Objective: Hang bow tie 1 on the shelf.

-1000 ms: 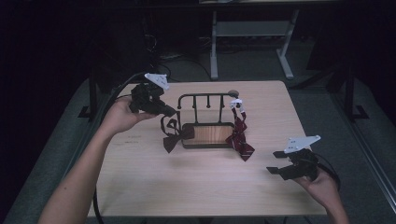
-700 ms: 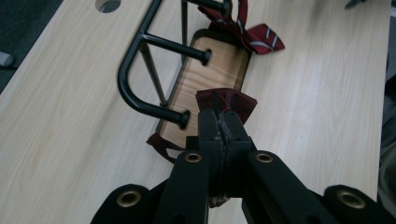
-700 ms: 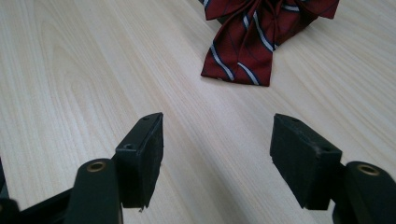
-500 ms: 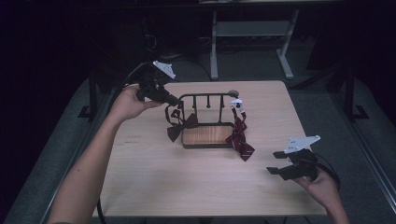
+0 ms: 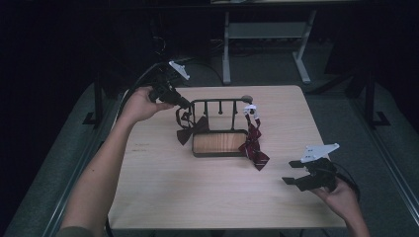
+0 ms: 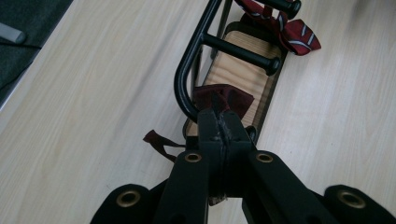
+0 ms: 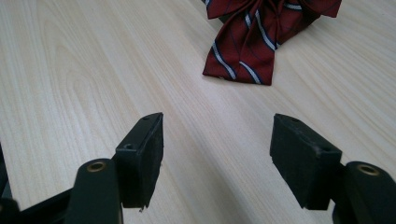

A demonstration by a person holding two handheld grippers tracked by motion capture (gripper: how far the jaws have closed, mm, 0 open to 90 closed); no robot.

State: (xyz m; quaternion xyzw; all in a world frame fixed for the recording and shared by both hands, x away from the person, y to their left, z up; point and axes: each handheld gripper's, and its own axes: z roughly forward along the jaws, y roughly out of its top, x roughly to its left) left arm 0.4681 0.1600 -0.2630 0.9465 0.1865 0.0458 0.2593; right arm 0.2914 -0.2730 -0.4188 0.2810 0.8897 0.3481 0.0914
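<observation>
The left gripper view shows the left tongs (image 6: pixel 219 126) clenched on the dark red bow tie (image 6: pixel 224 99) at the rack's (image 6: pixel 187 79) curved end, probably by its strap. The right tongs (image 7: pixel 217 154) gape released over the surface (image 7: pixel 70 70), the striped bow tie (image 7: pixel 252 44) lying beyond them, beside the rack.

A plain dark-red bow tie (image 5: pixel 189 127) hangs by its strap at the black rack's (image 5: pixel 217 102) left end.

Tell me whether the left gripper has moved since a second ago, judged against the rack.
Yes. The left gripper, shut on the dark bow tie, has shifted away from the person along the rack's left end, lifting the bow tie toward the top bar.
</observation>
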